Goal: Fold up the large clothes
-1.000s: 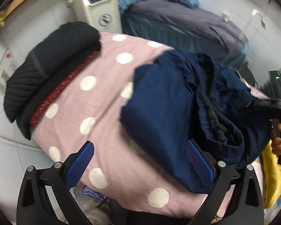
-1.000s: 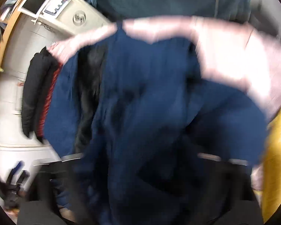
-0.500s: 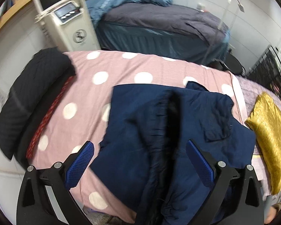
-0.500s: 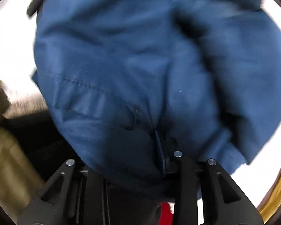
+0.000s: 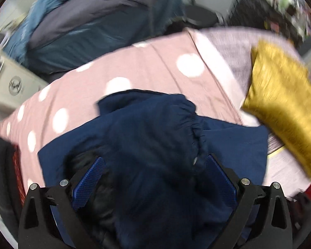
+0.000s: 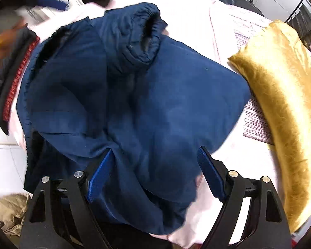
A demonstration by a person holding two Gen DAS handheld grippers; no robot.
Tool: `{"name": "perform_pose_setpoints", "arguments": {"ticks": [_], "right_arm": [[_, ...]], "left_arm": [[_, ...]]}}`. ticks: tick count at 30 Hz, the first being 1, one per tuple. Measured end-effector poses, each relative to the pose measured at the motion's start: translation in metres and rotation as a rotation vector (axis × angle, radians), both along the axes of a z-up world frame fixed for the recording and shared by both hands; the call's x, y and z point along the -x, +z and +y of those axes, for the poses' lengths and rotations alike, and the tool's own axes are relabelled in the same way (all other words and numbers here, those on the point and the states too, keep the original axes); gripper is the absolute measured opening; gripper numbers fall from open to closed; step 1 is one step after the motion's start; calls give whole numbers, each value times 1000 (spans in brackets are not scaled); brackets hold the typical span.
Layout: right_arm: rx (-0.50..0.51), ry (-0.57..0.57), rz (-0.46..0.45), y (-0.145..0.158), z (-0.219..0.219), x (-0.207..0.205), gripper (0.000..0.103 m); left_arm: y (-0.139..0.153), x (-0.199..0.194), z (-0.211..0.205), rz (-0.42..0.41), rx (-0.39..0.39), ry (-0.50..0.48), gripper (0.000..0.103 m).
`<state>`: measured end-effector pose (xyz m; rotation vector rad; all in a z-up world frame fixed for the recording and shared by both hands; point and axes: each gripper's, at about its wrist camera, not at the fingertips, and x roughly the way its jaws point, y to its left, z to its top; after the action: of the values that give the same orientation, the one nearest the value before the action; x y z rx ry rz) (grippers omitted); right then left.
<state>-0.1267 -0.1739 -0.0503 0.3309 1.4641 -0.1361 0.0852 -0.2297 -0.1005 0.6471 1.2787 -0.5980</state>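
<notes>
A navy blue jacket (image 6: pixel 134 95) lies bunched on a pink sheet with white dots (image 5: pixel 155 66); it also shows in the left wrist view (image 5: pixel 151 141). A gathered sleeve cuff (image 6: pixel 147 29) rests on top of it. My left gripper (image 5: pixel 153 178) is open, low over the near part of the jacket, with cloth between its blue pads. My right gripper (image 6: pixel 153 174) is open over the jacket's near edge, its pads (image 6: pixel 209 176) apart with cloth lying between them.
A gold cushion (image 6: pixel 284 95) lies right of the jacket, also in the left wrist view (image 5: pixel 284 103). Folded black clothes with a red band (image 6: pixel 12 78) sit at the left. A dark bed with blue bedding (image 5: pixel 93 25) stands behind. A tan garment (image 6: pixel 10 213) lies lower left.
My right gripper has let go of the jacket and opened; the jacket now lies on the sheet. My left gripper has moved down and right, close over the jacket.
</notes>
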Motion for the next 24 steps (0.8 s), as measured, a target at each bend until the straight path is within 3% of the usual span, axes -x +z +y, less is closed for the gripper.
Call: {"name": "perform_pose_setpoints", "arguments": {"ticks": [3,6,10,12,13,15,18,20,22,24], "right_arm": [[86,120,83,-3,6,1,81],[95,121,144,1,-10,14,81],[150,-42,158,10,-58,26,81],[125,-121,101,12,-81,18,81],[86,-145,72,10,-91,8,81],[34,-164,28,0,-89,-22,81],[18,-48,59,-39,-55,-53,81],[76,75,128,-73,-20,-75,82],[155,224,173,-104,16,-94,94],[225,319,184,-123,35,-100,91]], "left_arm": [[-55,12,-32,-5,-153,-105,97],[-98,18,-37,-37,-267,-146,93],[-107,9,-29,1,-238,-115,73],[-104,3,-25,-4,-242,-112,44],[-100,-4,-19,20,-216,-90,41],[-94,-15,-9,51,-171,-52,26],[-80,-34,13,97,-87,29,15],[-64,-51,37,98,-35,109,13],[-46,-69,64,83,12,183,12],[-31,-80,91,96,64,256,12]]}}
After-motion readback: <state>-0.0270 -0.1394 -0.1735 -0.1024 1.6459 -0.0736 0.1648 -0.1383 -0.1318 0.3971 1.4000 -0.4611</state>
